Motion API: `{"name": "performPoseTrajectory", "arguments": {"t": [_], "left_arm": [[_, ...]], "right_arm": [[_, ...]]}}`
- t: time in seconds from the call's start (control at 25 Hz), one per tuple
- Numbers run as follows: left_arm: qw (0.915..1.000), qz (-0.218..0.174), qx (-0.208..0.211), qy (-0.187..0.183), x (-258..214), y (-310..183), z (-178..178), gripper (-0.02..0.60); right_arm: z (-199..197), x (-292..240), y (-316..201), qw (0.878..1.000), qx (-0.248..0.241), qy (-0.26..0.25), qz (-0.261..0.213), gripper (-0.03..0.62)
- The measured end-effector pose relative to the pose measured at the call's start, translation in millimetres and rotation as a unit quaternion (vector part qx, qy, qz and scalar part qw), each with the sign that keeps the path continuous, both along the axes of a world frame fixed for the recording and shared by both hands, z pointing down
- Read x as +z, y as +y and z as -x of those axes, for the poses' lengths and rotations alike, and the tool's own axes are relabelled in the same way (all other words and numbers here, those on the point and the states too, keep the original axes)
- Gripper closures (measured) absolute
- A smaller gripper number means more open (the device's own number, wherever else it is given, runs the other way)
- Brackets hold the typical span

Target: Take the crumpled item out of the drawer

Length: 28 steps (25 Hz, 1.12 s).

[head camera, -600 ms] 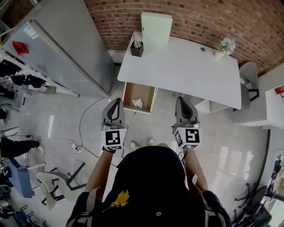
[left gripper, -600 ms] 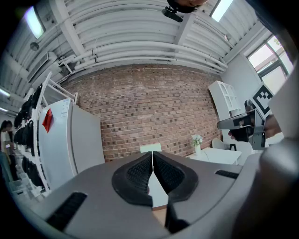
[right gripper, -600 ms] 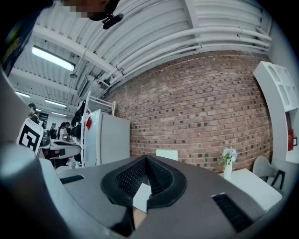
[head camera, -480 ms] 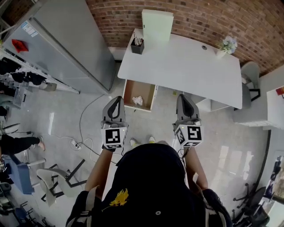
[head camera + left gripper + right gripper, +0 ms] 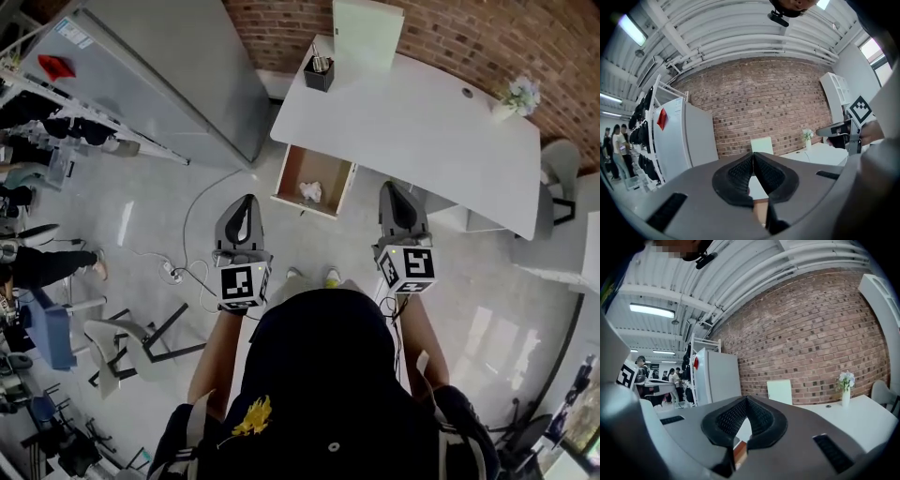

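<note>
- Ahead of both tongs, against the red brick wall (image 5: pixel 469 37): broad white curved desk top (image 5: pixel 412 122), with only a few small things along its far edge.
- Under the desk's near left edge: shallow brown wooden drawer (image 5: pixel 302 169), pulled open toward the person, inside fully exposed from above.
- Short of the drawer and well apart from it: left grey two-jaw gripper (image 5: pixel 247 201) and right grey two-jaw gripper (image 5: pixel 393 187), both held roughly level. Jaws pressed together on each, pinching nothing.
- Inside the drawer, toward its near end: small crumpled white paper-like wad (image 5: pixel 310 191), lying loose on the drawer floor, touched by neither gripper.
- Judged from looks: very light, soft and springy, neither slippery nor fragile.
- Best hold: jaws spread first, then closed across the thick middle of the wad. Not on a stray corner, which could tear or pull free.
- Head view alone: shows the drawer's inside and the wad.
- Gripper views: miss the wad. Show instead the wall, a tall grey fridge (image 5: pixel 684 140), the desk top, a small vase of flowers (image 5: pixel 845 389) and a brown sliver under the closed jaws, perhaps the drawer.
</note>
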<state>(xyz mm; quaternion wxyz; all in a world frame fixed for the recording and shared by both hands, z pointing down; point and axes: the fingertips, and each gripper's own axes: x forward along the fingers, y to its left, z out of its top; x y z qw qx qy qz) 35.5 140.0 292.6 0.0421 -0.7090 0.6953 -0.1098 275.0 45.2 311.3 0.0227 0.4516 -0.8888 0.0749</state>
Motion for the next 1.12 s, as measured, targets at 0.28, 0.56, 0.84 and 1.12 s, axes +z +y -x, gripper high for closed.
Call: {"name": "performPoseTrajectory", "arguments": {"t": [0.28, 0.56, 0.84, 1.12], "left_arm": [[0.9991, 0.029, -0.029, 0.007, 18, 12, 41, 0.563], [0.9991, 0.031, 0.014, 0.024, 45, -30, 83, 0.563], [0.994, 0.031, 0.101, 0.027, 51, -88, 147, 0.563], [0.9863, 0.06, 0.137, 0.069, 102, -136, 215, 0.563]], "right_arm": [[41, 27, -4, 0.999, -0.016, 0.014, 0.028, 0.568], [83, 40, -26, 0.998, 0.007, 0.046, 0.036, 0.568], [156, 30, -57, 0.995, 0.073, 0.046, 0.042, 0.568], [241, 58, -67, 0.988, 0.056, 0.132, 0.056, 0.568]]}}
